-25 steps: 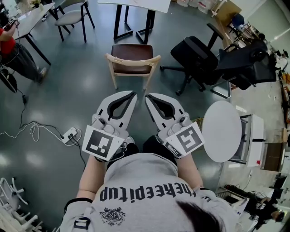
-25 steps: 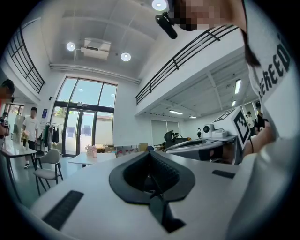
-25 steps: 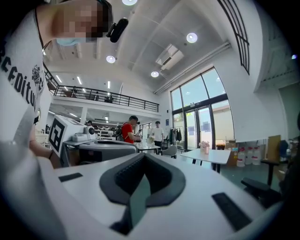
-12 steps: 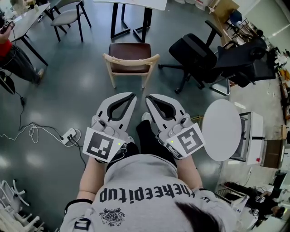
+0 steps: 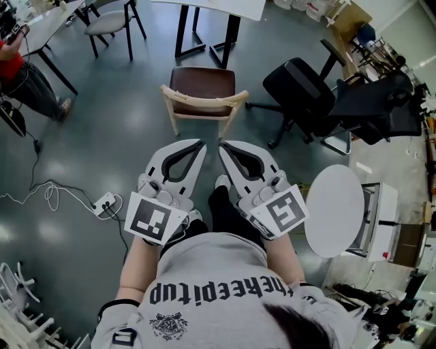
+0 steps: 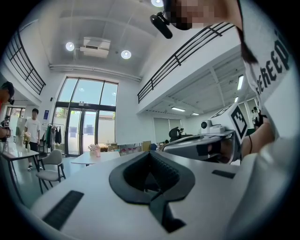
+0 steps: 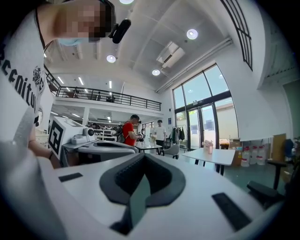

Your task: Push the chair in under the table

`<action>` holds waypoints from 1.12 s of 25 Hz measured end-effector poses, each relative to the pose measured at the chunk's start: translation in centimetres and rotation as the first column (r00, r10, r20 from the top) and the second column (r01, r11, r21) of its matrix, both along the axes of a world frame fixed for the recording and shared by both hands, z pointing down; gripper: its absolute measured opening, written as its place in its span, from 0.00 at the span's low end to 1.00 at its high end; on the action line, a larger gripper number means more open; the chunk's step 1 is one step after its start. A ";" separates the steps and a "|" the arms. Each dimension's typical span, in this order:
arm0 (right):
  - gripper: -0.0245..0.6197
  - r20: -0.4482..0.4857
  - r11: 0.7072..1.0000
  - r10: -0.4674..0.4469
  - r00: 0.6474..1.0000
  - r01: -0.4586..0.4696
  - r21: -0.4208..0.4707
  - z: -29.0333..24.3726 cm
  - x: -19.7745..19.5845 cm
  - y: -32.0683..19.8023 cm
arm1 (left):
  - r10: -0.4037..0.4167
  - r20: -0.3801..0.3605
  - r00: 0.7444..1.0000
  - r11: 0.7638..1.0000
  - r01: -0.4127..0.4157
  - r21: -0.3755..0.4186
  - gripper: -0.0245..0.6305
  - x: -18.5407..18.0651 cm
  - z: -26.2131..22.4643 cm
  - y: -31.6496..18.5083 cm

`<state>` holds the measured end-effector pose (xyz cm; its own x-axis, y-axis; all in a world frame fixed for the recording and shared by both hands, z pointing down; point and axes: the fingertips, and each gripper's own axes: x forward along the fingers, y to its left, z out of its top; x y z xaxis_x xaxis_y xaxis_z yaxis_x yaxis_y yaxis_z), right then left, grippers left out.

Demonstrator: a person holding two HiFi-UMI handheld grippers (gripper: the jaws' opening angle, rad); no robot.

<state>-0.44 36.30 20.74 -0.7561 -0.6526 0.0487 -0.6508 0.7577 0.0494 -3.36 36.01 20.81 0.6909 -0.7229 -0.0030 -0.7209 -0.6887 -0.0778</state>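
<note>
A wooden chair (image 5: 202, 92) with a brown seat stands on the grey floor, its backrest toward me, a little short of the white table (image 5: 211, 5) with black legs. My left gripper (image 5: 202, 142) and right gripper (image 5: 221, 145) are held side by side, level, pointing at the chair and well short of its backrest. Both are shut with nothing between the jaws. In the left gripper view the left gripper (image 6: 151, 152) has its dark pads together, with the right gripper (image 6: 201, 143) beside it. In the right gripper view the right gripper (image 7: 143, 155) is likewise closed.
A black office chair (image 5: 306, 88) stands right of the wooden chair. A round white table (image 5: 334, 210) is at my right. A power strip (image 5: 103, 202) with cables lies on the floor at left. A grey chair (image 5: 109, 24) and a person in red (image 5: 17, 61) are far left.
I have stepped a little toward the chair; a leg and shoe now show between the grippers. Both grippers stay shut and side by side.
</note>
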 end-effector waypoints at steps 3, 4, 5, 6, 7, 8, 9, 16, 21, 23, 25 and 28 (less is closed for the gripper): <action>0.05 0.001 1.000 -0.014 1.000 0.014 -0.003 -0.1 0.1 -1.7 | -0.012 -0.002 1.000 1.000 0.012 -0.006 0.06 0.2 -0.1 -1.6; 0.05 0.000 1.000 -0.019 1.000 0.019 -0.003 -0.1 0.1 -2.3 | -0.016 -0.004 1.000 1.000 0.016 -0.008 0.06 0.2 -0.1 -2.2; 0.05 -0.001 1.000 -0.025 1.000 0.025 -0.002 -0.1 0.1 -2.9 | -0.021 -0.006 1.000 1.000 0.021 -0.009 0.06 0.2 0.0 -2.9; 0.05 -0.002 1.000 -0.030 1.000 0.030 -0.001 -0.1 0.2 -3.6 | -0.027 -0.009 1.000 1.000 0.027 -0.009 0.06 0.3 0.0 -3.5; 0.05 -0.002 0.999 -0.036 0.999 0.036 0.000 0.0 0.3 -4.2 | -0.033 -0.011 0.999 0.999 0.033 -0.010 0.06 0.4 0.1 -4.1; 0.05 -0.003 0.999 -0.041 0.999 0.041 0.000 0.0 0.4 -4.9 | -0.039 -0.013 0.999 0.999 0.039 -0.012 0.06 0.5 0.2 -4.8; 0.05 -0.003 0.999 -0.045 0.999 0.045 -0.001 0.0 0.6 -5.5 | -0.044 -0.014 0.999 0.999 0.044 -0.013 0.06 0.6 0.2 -5.4; 0.05 -0.001 0.997 -0.074 0.997 0.074 -0.005 -0.5 1.5 -9.7 | -0.072 0.001 0.997 0.997 0.072 -0.006 0.06 1.5 -0.2 -9.5; 0.05 0.011 0.995 -0.098 0.995 0.098 -0.013 -0.6 2.8 -11.9 | -0.085 0.001 0.996 0.996 0.085 -0.013 0.06 2.9 -0.4 -11.4; 0.05 0.017 0.994 -0.107 0.994 0.108 -0.013 -0.5 3.4 -12.7 | -0.090 0.011 0.996 0.996 0.090 -0.010 0.06 3.5 -0.3 -12.2; 0.05 0.021 0.993 -0.115 0.993 0.115 -0.013 -0.4 3.9 -13.6 | -0.093 0.026 0.995 0.996 0.093 -0.003 0.06 4.0 -0.2 -12.9; 0.05 0.022 0.992 -0.124 0.992 0.124 -0.014 -0.3 4.4 -14.9 | -0.096 0.038 0.995 0.995 0.096 -0.004 0.06 4.8 0.0 -14.1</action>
